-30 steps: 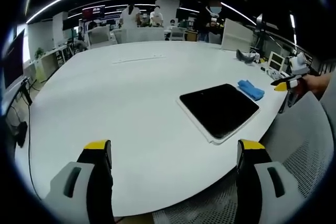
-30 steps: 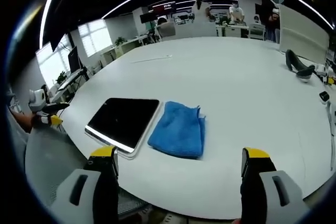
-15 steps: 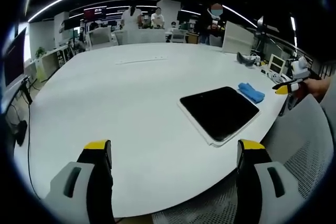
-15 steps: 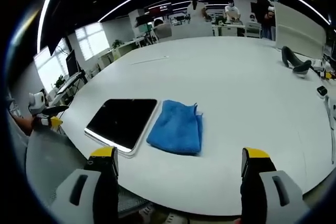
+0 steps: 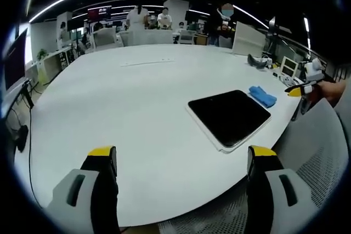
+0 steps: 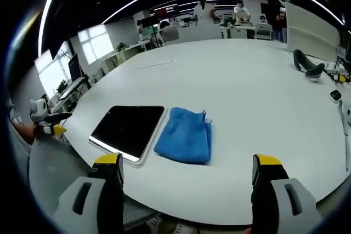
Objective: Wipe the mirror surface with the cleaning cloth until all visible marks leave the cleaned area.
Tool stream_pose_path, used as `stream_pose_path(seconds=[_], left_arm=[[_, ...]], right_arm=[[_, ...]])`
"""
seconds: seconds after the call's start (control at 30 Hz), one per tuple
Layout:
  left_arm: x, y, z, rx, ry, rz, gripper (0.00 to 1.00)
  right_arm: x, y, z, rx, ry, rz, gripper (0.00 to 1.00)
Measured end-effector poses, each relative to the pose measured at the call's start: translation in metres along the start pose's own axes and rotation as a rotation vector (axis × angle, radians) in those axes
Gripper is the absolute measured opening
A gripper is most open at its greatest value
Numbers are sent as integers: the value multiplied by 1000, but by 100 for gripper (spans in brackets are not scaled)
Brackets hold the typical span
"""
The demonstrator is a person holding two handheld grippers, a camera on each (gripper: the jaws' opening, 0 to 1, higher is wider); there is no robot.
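a: mirror [image 6: 129, 130] sits flat on the white table [image 6: 258, 97], ahead of the right gripper [image 6: 187, 169] and a bit toward its left jaw. the cleaning cloth [image 6: 184, 135] lies just beside it, between the jaws and further out, looks to be touching the mirror's edge.

b: has any wiping begun?

a: i'd say not. the cloth is bunched on the table, off the glass, nobody gripping it. picking it up and all the wiping are still to come. i can't make out marks on the dark surface from here.

b: and the grippers?

a: both spread wide with nothing between them. from the left gripper [image 5: 182, 163], the mirror [image 5: 229, 114] lies ahead toward its right jaw, the cloth [image 5: 262, 94] beyond.

b: count?

a: one mirror, one cloth, two grippers.
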State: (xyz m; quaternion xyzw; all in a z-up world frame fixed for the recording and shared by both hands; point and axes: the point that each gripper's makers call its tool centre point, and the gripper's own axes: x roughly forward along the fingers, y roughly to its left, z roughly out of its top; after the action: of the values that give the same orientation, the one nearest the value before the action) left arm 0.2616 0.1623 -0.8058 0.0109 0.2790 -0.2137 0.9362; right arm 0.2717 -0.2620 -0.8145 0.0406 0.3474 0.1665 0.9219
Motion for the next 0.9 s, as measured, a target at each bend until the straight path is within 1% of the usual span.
stream_pose_path(seconds=[0.1, 0.17, 0.2, 0.23, 0.27, 0.3, 0.33, 0.43, 0.47, 0.57, 0.63, 0.73, 0.8, 0.9], left_arm=[[0, 0, 0, 2, 1, 2, 98], [0, 2, 0, 4, 2, 10, 97], [-1, 4, -2, 13, 11, 24, 96], [-1, 3, -1, 10, 10, 21, 95], [-1, 3, -1, 6, 5, 16, 96], [0, 2, 0, 5, 3, 13, 97], [0, 2, -1, 7, 4, 14, 96], [0, 2, 0, 6, 0, 12, 96], [0, 2, 0, 7, -1, 12, 96], [0, 2, 1, 7, -4, 9, 95], [0, 2, 0, 4, -3, 10, 95], [-1, 3, -4, -31, 13, 14, 97], [-2, 4, -7, -40, 28, 22, 97], [-2, 2, -6, -32, 28, 10, 98]], right_arm=[[-5, 2, 17, -1, 10, -23, 95], [-6, 6, 28, -1, 21, -23, 94], [-7, 5, 32, -3, 35, -35, 93], [-8, 5, 38, -11, 46, -48, 92], [-10, 3, 38, -14, 77, -70, 89], [-10, 2, 41, -12, 89, -79, 87], [-9, 3, 48, -2, 87, -76, 87], [-8, 7, 58, 17, 126, -78, 86], [-9, 9, 56, 6, 185, -86, 85], [-7, 11, 61, 1, 252, -97, 84], [-4, 14, 71, 6, 243, -87, 84], [-1, 20, 79, 6, 255, -84, 83], [3, 21, 82, 1, 258, -79, 83], [9, 24, 81, -5, 268, -78, 83]])
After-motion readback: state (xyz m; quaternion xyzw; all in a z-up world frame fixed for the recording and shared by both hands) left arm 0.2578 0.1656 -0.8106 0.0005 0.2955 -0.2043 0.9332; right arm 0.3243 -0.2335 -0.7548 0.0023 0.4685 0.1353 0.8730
